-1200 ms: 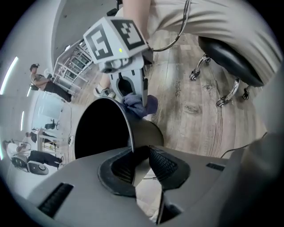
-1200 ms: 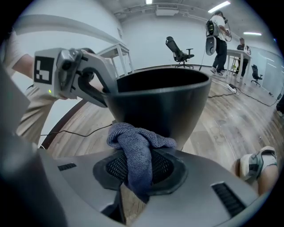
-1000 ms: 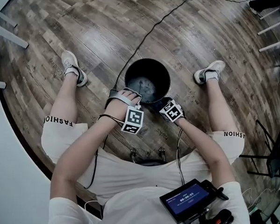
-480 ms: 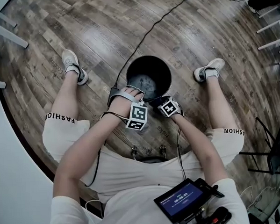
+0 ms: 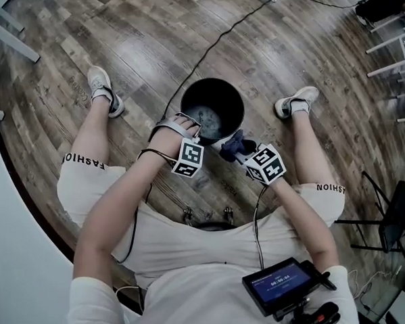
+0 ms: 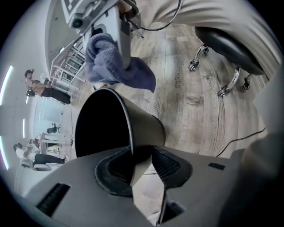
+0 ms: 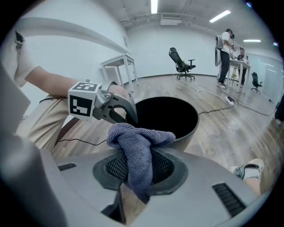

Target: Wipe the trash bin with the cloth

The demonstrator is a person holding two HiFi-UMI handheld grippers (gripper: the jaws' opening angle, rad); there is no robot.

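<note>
Two tongs share the work. The left tongs straddle the near rim of the round black plastic trash bin, which stands mid-frame in the head view. Its jaws have just been opening and the wall between them is no longer pinched, probably easing a steadying hold. The right tongs are clamped on the bunched blue-grey terry cloth, just right of the rim, ready to wipe.
</note>
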